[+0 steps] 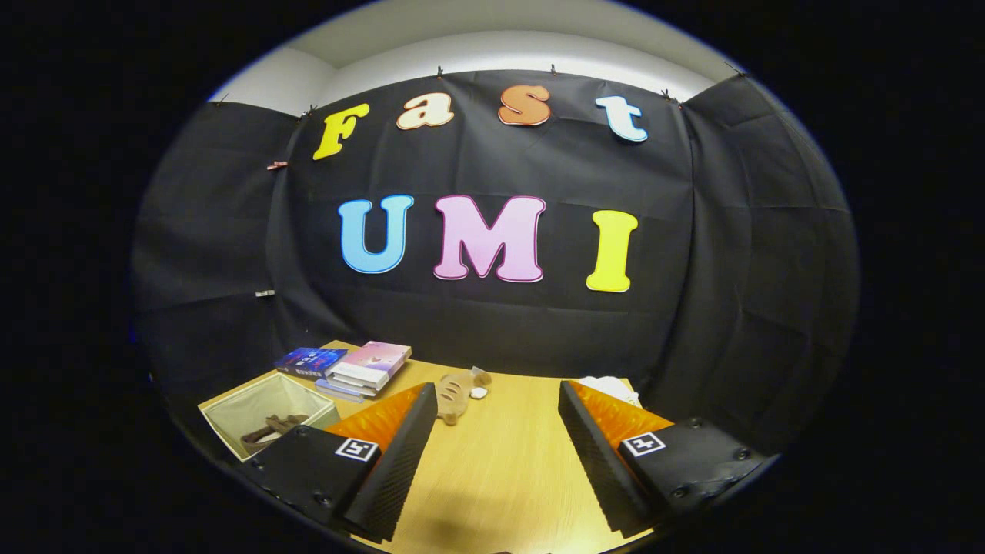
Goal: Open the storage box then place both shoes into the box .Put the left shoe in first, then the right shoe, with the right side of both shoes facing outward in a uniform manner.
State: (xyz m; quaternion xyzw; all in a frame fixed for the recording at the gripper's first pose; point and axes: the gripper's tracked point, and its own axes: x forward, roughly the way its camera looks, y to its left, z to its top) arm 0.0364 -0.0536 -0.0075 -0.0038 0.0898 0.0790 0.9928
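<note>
My gripper (496,388) is open above the wooden table (500,462), and nothing lies between its fingers. A tan shoe (454,396) lies on the table just beyond the left fingertip, with small white pieces beside it. Left of the left finger stands the open beige storage box (231,404). Inside it lies a brown shoe (271,431), partly hidden by the box wall and the finger.
A stack of books (369,365) and a dark blue book (310,360) lie at the table's far left, behind the box. A white object (612,385) sits behind the right finger near the far edge. Black cloth walls close in the table.
</note>
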